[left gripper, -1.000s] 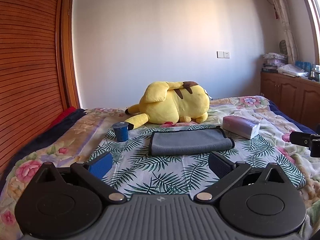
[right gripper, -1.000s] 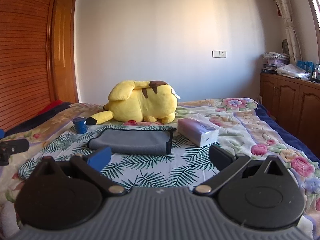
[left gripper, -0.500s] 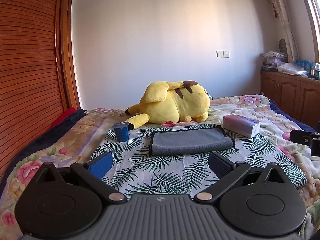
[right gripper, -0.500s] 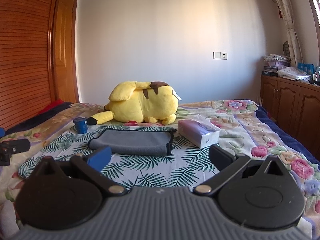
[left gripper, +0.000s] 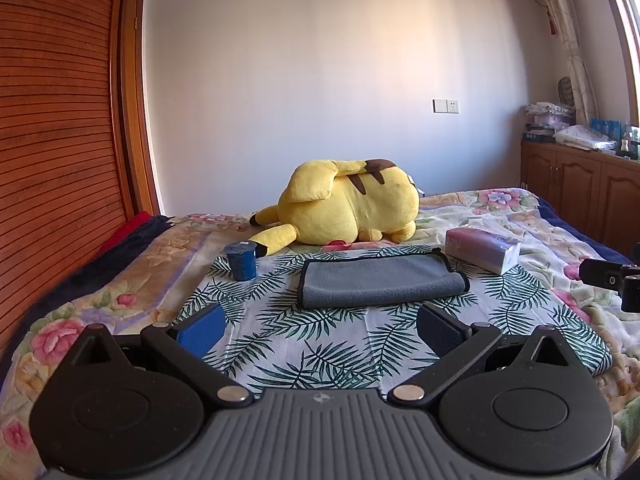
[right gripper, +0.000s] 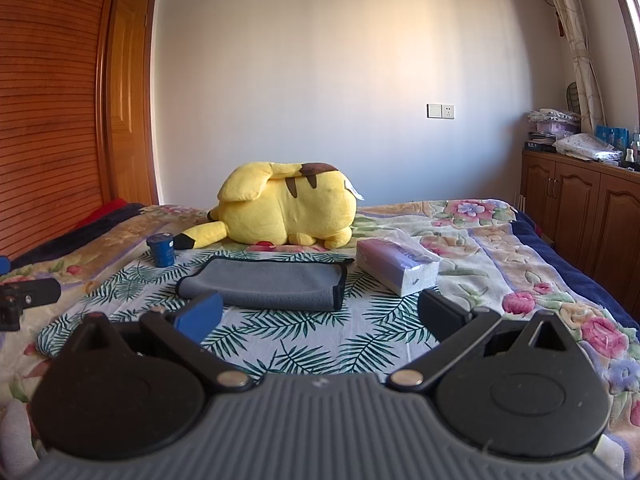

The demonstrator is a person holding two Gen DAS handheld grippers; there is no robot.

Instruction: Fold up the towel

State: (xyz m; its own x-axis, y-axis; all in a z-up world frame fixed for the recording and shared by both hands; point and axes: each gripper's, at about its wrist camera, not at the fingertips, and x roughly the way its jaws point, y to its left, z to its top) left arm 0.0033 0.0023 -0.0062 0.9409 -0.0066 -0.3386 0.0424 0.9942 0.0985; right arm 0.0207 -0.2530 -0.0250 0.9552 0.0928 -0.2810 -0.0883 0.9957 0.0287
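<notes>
Ahead of both sets of jaws, on a leaf-print cloth [left gripper: 280,332] spread over the flowered bed [right gripper: 500,240], a grey towel [left gripper: 380,282] with dark edging is lying folded over into a long flat strip. The left gripper [left gripper: 320,328] is hovering short of it with its fingers spread wide and nothing between them; the towel is sitting just beyond the gap, centred between the two tips and apart from both. The right gripper [right gripper: 316,314] is likewise standing wide open and holding nothing, and in its view the towel [right gripper: 268,282] is lying beyond the jaws, nearer the blue-padded left finger [right gripper: 198,316] than the black right one. Past the towel a yellow plush toy [left gripper: 348,204] is lying on its side. A small blue cup [left gripper: 241,260] is standing beyond the left finger of the left gripper, well to the left of the towel, and a tissue pack [right gripper: 396,266] is resting just beyond the right finger of the right gripper, close to the towel's right end. The tip of each gripper is showing at the edge of the other's view.
</notes>
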